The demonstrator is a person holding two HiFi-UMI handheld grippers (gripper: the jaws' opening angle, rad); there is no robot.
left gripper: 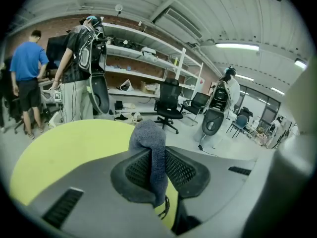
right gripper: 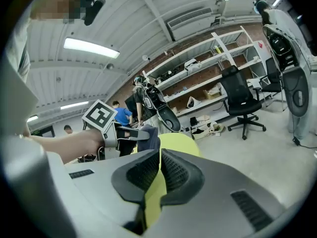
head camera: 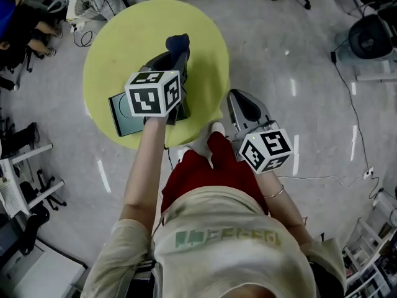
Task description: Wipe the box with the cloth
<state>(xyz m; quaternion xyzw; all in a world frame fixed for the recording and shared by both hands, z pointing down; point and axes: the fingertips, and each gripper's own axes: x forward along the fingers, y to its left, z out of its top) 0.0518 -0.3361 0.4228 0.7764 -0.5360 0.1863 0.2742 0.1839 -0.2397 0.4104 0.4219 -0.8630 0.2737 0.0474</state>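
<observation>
Cloth held out over a round bench

The left tool [head camera: 174,56] reaches across the yellow-green bench [head camera: 118,36], with a dark blue cloth [head camera: 178,42] bunched at its far tip. A dark flat box [head camera: 120,115] lies at the bench's near left, partly under that tool's marker cube. The right tool [head camera: 240,104] hangs just off the bench's right edge, over the grey floor [head camera: 298,54].

A round yellow table [head camera: 118,42] stands on the grey floor [head camera: 298,61]. Shelves [left gripper: 148,63] line a brick wall [left gripper: 57,28] by a black chair [left gripper: 168,103]. Lights [left gripper: 237,46] glow above.

Fuzzy knit cloth [left gripper: 148,138]; left tool [left gripper: 158,157] pads [left gripper: 136,172] ribbed, matt; table [head camera: 124,42] smooth, matt
</observation>
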